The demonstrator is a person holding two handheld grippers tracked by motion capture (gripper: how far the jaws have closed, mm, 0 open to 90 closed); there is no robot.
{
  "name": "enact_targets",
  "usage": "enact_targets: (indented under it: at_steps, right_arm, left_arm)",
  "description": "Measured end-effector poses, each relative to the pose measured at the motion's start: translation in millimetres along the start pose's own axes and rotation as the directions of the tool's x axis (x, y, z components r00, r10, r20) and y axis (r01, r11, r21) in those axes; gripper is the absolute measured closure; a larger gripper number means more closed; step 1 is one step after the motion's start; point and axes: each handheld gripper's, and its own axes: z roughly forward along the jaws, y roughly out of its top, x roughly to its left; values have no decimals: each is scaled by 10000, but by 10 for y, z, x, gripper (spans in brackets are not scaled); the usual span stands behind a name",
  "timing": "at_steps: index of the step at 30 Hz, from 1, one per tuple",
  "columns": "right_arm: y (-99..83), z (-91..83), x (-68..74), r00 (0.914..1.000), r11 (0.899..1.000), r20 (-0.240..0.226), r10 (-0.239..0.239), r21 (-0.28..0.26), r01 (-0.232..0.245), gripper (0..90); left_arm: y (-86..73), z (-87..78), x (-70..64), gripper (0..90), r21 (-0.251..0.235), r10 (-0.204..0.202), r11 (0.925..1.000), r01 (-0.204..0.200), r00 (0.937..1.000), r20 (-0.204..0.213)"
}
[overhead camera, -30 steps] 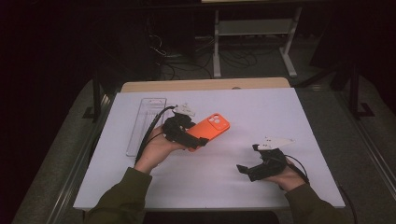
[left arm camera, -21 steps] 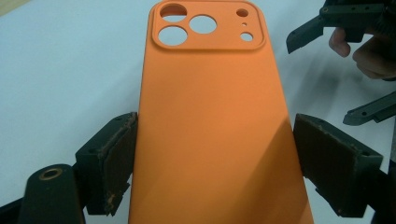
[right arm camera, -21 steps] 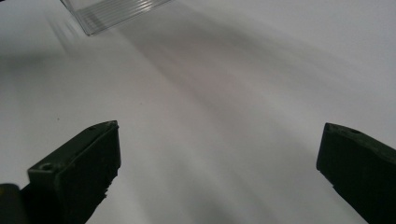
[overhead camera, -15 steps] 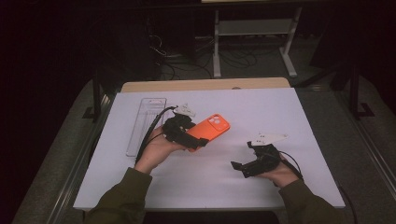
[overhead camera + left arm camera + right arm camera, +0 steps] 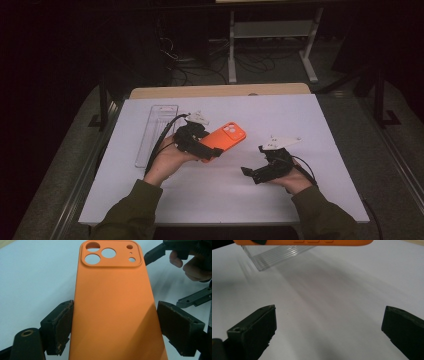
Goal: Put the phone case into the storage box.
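Observation:
An orange phone case [image 5: 227,136], back up with its camera cut-outs at the far end, hangs tilted just above the white table top [image 5: 310,115]. My left gripper [image 5: 210,150] is shut on its near end. In the left gripper view the case [image 5: 112,302] sits between both pads, which press on its long edges. My right gripper [image 5: 250,172] is low over the table to the right of the case, open, with its jaws pointing left. In the right gripper view its jaws [image 5: 329,327] stand wide with bare table between them, and the case's edge [image 5: 312,242] crosses the top.
A long clear plastic tray [image 5: 155,132] lies at the table's left side, behind the left hand; the right gripper view has it [image 5: 279,253] past the case. A wooden strip [image 5: 220,91] runs along the far edge. Cables and desk legs are on the dark floor beyond.
My right gripper has slid left, toward the case. The left gripper and the case have stayed where they were.

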Motion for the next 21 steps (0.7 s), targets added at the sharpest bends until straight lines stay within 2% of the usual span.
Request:
enact_targets:
  at_steps: [11,12,15,18,20,21]
  right_arm:
    - [98,120,-62,9999,9996,141,48,-262,-44,0]
    - [102,132,-71,9999,9995,136,-11,-301,15,0]
    - [127,176,-70,9999,9994,160,12,-347,-6,0]
    - [149,222,-78,9999,9993,147,-13,-366,19,0]
    - [153,248,-82,9999,9989,107,-40,-460,45,0]
    - [151,260,-85,9999,9986,90,-64,-516,68,0]
  left_arm:
    - [1,4,-3,165,-13,-30,10000,30,10000,43]
    - [4,-6,4,165,103,96,9999,-97,9999,67]
    - [8,-1,-9,165,-1,-5,10000,5,10000,50]
    - [5,-3,5,165,97,126,9999,-127,9999,76]
    - [4,-1,4,165,88,64,9999,-65,9999,86]
    - [3,10,-9,165,-74,-132,9999,133,9998,124]
